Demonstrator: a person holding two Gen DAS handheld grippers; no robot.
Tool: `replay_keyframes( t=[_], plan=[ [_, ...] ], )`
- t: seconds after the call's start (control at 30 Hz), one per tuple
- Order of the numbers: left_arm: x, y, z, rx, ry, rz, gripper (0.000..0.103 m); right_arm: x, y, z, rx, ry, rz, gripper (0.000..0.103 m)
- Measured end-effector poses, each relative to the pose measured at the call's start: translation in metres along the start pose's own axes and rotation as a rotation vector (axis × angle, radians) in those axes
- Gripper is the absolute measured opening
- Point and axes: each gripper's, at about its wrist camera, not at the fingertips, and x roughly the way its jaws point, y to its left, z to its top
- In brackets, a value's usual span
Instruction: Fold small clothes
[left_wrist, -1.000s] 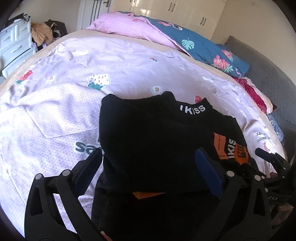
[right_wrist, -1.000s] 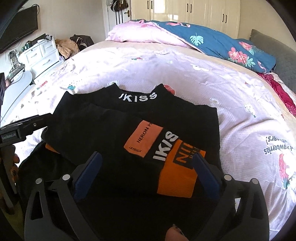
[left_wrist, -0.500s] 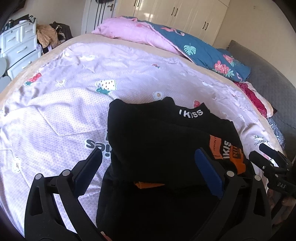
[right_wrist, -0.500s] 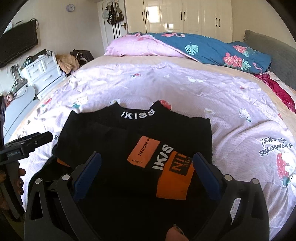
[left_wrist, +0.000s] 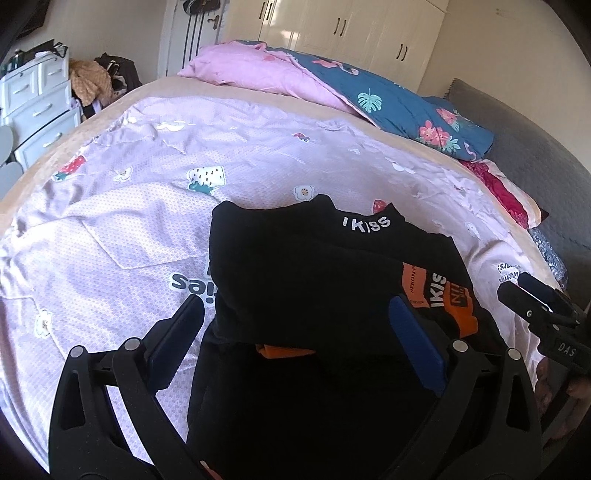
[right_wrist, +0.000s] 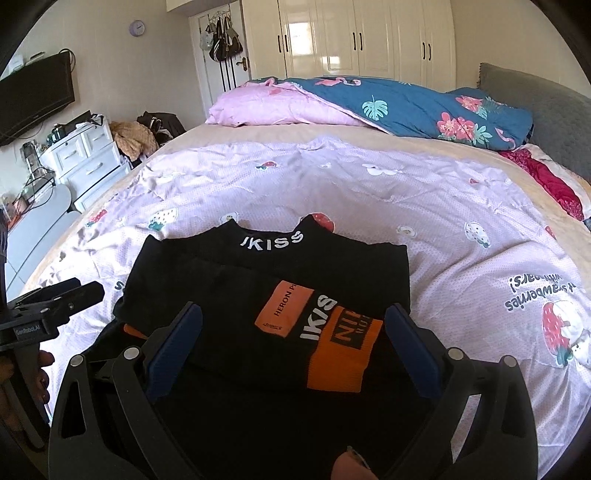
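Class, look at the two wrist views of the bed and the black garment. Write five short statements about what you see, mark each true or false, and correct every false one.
1. The black garment lies on the lilac strawberry-print sheet. True.
2. The right gripper is shut on the garment. False: its jaws stand wide apart and hold nothing.
3. White lettering shows on the garment's collar. True.
4. The orange patch sits on the garment's collar. False: it sits lower, on the folded part nearer the camera.
5. The left gripper is open, holding nothing. True.
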Motion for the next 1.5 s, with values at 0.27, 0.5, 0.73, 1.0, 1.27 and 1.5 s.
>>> replay_keyframes(
  t=[0.27, 0.5, 0.73, 1.0, 1.27, 1.5],
  plan=[
    [-0.011, -0.004, -0.003, 0.007, -0.009, 0.005, 0.094, -0.014, 0.006, 0.002, -0.012, -0.022, 0.011, 0.099],
    [-0.023, -0.008, -0.006, 0.014, -0.020, 0.008, 0.094, -0.026, 0.007, 0.005, -0.011, -0.044, 0.020, 0.099],
    [-0.035, -0.011, -0.009, 0.018, -0.032, 0.009, 0.094, -0.039, 0.008, 0.006, -0.011, -0.065, 0.026, 0.099],
    [-0.054, -0.015, -0.015, 0.029, -0.051, 0.017, 0.094, -0.055, 0.012, 0.008, -0.016, -0.092, 0.039, 0.099],
    [-0.065, -0.018, -0.023, 0.048, -0.046, 0.038, 0.094, -0.068, 0.014, 0.002, -0.031, -0.096, 0.040, 0.099],
    [-0.072, -0.019, -0.034, 0.061, -0.035, 0.054, 0.094, -0.076, 0.012, -0.011, -0.038, -0.086, 0.035, 0.099]
  ],
)
